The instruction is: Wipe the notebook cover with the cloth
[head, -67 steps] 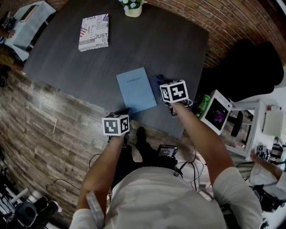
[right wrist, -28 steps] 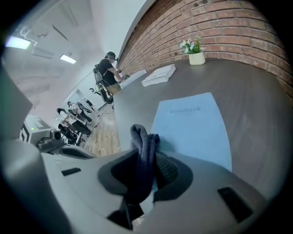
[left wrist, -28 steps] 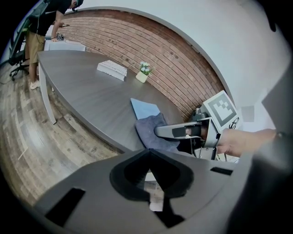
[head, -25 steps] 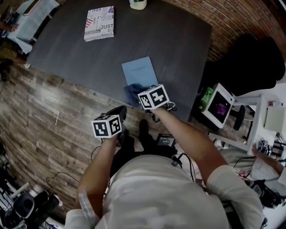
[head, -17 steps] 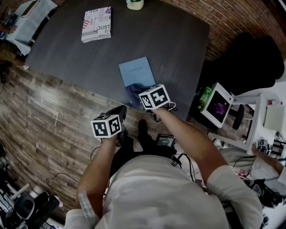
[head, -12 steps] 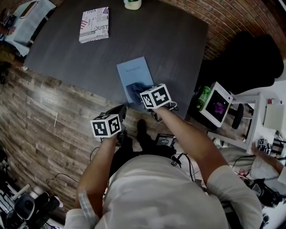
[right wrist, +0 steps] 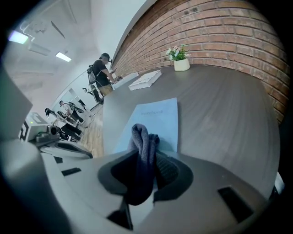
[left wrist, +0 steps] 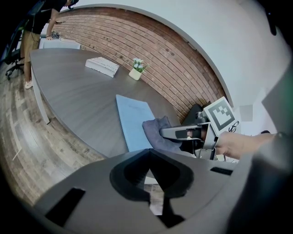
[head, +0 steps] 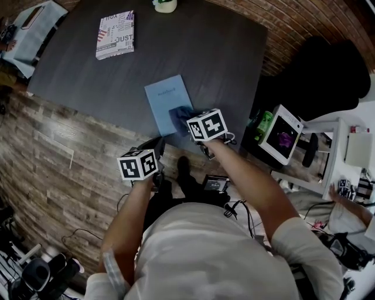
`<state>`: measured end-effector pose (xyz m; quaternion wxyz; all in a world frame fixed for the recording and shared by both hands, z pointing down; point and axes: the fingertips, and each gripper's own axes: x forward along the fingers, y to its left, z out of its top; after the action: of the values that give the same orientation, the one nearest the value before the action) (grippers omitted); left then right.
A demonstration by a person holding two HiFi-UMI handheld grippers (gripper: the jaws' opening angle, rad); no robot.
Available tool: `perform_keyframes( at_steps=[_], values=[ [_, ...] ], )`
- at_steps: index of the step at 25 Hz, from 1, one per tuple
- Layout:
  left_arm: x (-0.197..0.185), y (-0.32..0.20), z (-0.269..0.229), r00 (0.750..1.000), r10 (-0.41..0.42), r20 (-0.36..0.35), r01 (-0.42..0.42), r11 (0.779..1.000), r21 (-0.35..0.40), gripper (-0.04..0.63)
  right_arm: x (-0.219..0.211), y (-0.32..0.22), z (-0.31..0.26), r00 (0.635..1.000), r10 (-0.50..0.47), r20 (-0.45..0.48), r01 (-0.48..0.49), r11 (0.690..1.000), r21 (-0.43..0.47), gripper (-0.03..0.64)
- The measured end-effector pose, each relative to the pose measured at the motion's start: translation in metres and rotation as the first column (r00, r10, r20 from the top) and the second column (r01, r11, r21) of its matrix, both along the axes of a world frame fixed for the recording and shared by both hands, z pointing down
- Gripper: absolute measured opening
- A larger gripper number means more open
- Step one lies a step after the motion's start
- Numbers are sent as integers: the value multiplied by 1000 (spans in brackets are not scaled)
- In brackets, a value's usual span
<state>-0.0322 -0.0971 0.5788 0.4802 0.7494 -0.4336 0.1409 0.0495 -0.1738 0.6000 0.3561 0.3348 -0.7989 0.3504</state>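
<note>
A light blue notebook (head: pixel 166 101) lies flat near the front edge of the dark grey table (head: pixel 205 53). My right gripper (head: pixel 188 119) is shut on a bunched dark blue cloth (head: pixel 181 113) that rests on the notebook's near right part. In the right gripper view the cloth (right wrist: pixel 141 145) stands folded between the jaws, with the notebook (right wrist: pixel 155 119) just beyond it. My left gripper (head: pixel 156 147) hangs shut and empty off the table's front edge, to the left of the notebook. From the left gripper view the cloth (left wrist: pixel 157 132) and the right gripper (left wrist: pixel 179 133) sit over the notebook (left wrist: pixel 131 118).
A printed magazine (head: pixel 115 34) lies at the table's far left, and a small potted plant (head: pixel 165 4) stands at the far edge. A brick wall (right wrist: pixel 219 32) runs behind the table. A white box (head: pixel 282 138) and a green object (head: pixel 264 124) sit to the right, off the table. A person (right wrist: pixel 102 69) stands far away.
The right gripper has carried the cloth from beside the notebook onto its near part and slid it up and to the right across the cover. The left gripper has drawn back off the table.
</note>
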Motion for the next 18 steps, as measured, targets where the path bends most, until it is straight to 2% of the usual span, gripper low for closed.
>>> perform_keyframes(
  at_steps=[8,18],
  values=[
    [18,-3,-3,1000,-17,-5,17,1000,8,9,21,-4,-1,1000,-19,-11,20,1000,24,94],
    [30,2,-13,997,-81,3,81,996,30,8,45,-15,-5,997,-64,-31,66,996,66,94]
  ],
)
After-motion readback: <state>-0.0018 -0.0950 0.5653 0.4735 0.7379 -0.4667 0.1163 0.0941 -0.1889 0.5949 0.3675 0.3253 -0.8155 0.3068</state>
